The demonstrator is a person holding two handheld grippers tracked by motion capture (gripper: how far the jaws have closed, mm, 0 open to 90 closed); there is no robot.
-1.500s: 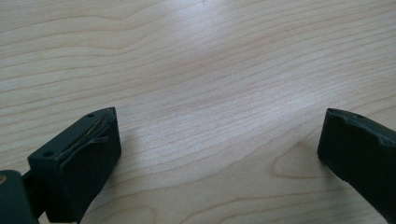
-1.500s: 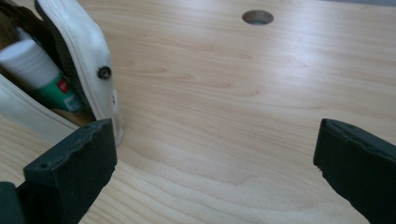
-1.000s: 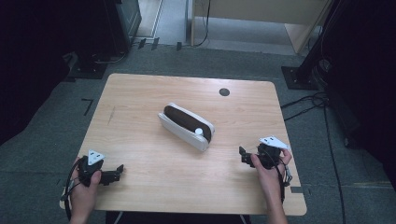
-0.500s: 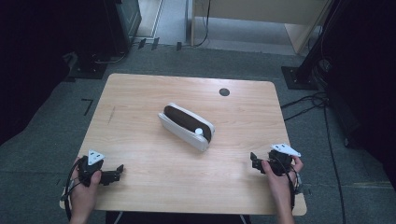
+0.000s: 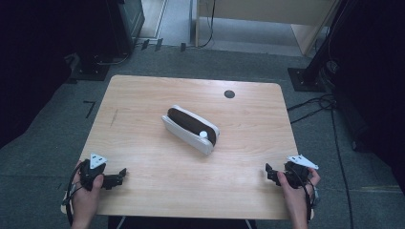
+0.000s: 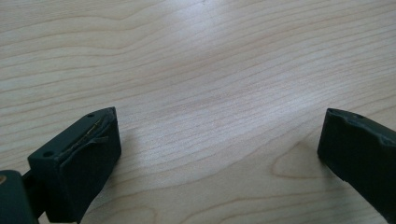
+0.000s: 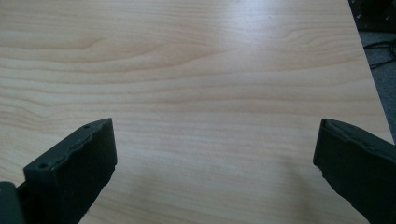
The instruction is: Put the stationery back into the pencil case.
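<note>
Two grippers, left gripper (image 5: 119, 178) and right gripper (image 5: 270, 172), rest wide open and empty near us. The white case (image 5: 190, 129) sits mid-table; we judge a careless one-sided reach might shove it away.

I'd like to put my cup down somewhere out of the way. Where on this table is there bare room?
Most of the table is bare. Free patches: the far-left corner, the wide strip between the left gripper and right gripper, and the right side beyond the white case. Only the middle holds the case, with a small black disc by the far edge.

High view dim, soft, surroundings near black; table (image 5: 153, 100) evenly lit; gripper views show glare toward 12 o'clock, blurred jaws.
</note>
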